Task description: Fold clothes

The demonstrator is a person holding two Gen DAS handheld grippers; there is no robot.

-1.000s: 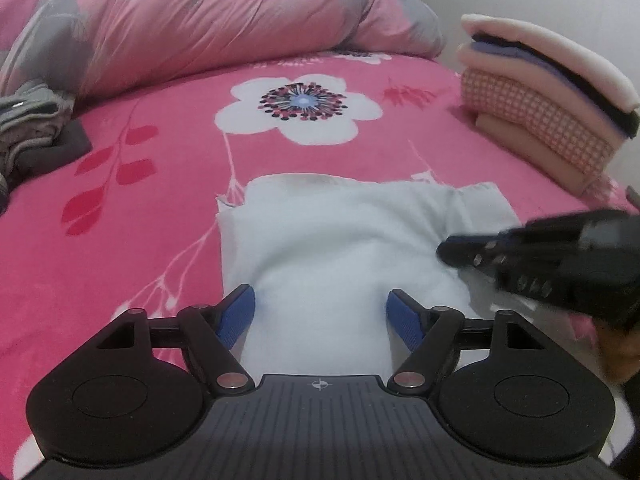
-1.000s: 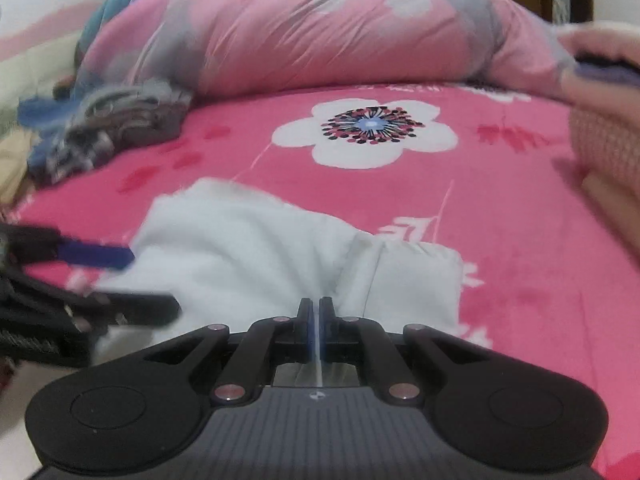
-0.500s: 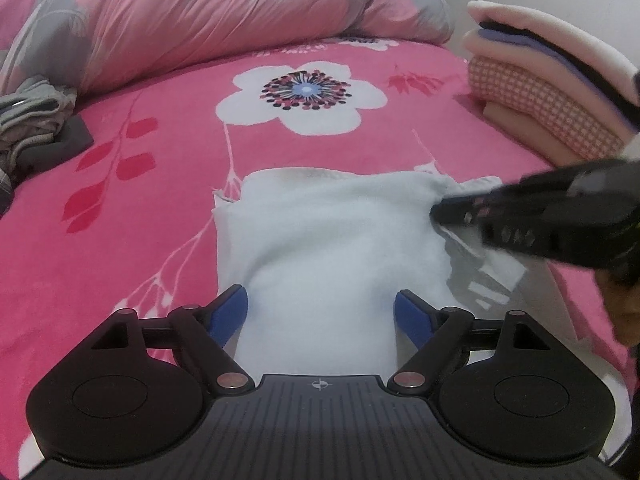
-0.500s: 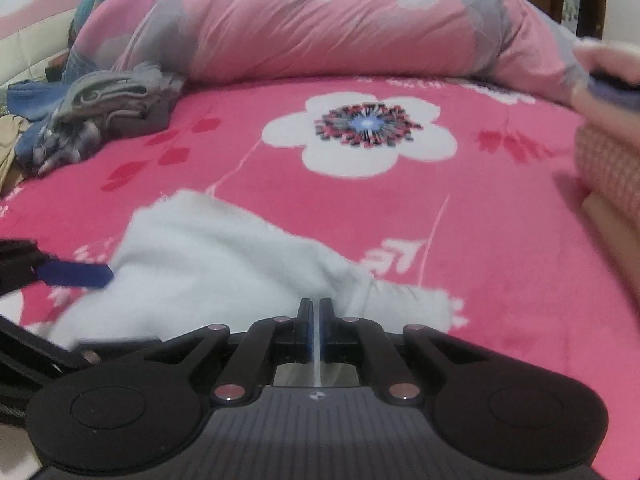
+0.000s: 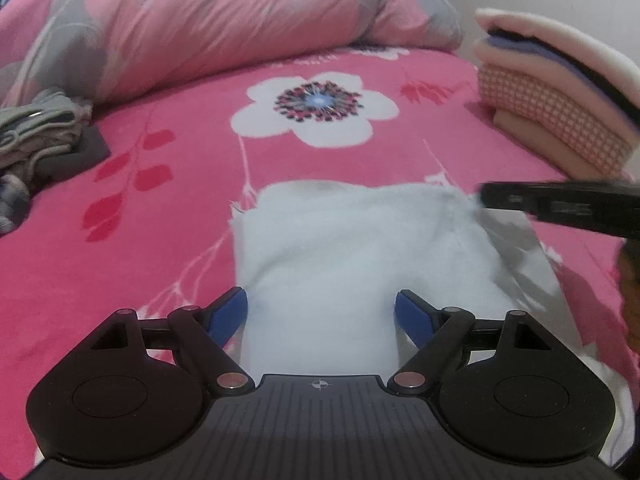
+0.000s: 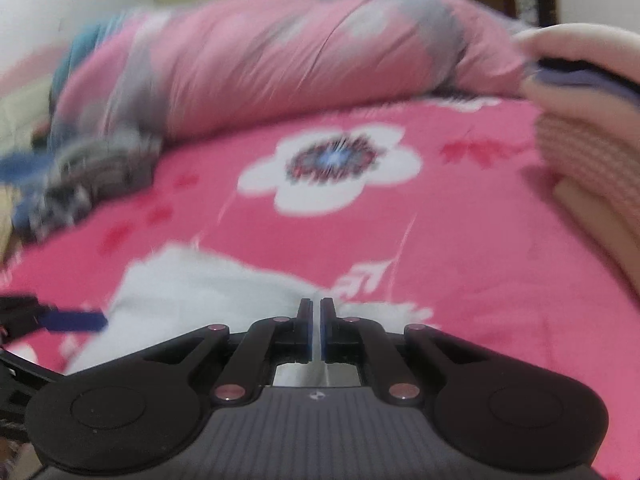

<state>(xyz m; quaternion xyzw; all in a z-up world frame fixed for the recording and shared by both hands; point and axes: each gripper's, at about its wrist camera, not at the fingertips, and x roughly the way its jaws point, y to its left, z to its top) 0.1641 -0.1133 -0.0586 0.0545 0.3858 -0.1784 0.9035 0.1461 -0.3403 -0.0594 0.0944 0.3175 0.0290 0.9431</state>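
On the pink bed (image 5: 168,240), your right hand-held gripper (image 6: 316,322) is pinching the white garment's (image 5: 340,264) right edge; keep it taut while folding leftward. Your left hand-held gripper (image 5: 322,312) is gaping empty over its near end.

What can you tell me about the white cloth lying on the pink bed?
The white cloth looks soft and fuzzy, like fleece or thin cotton. It is partly folded into a rough rectangle with a seam down its right part, and lies flat on the pink flowered bedsheet. The left gripper is above its near edge, blue fingers wide apart, not pinching it. The right gripper is shut on a thin layer of its right edge, lifting that side.
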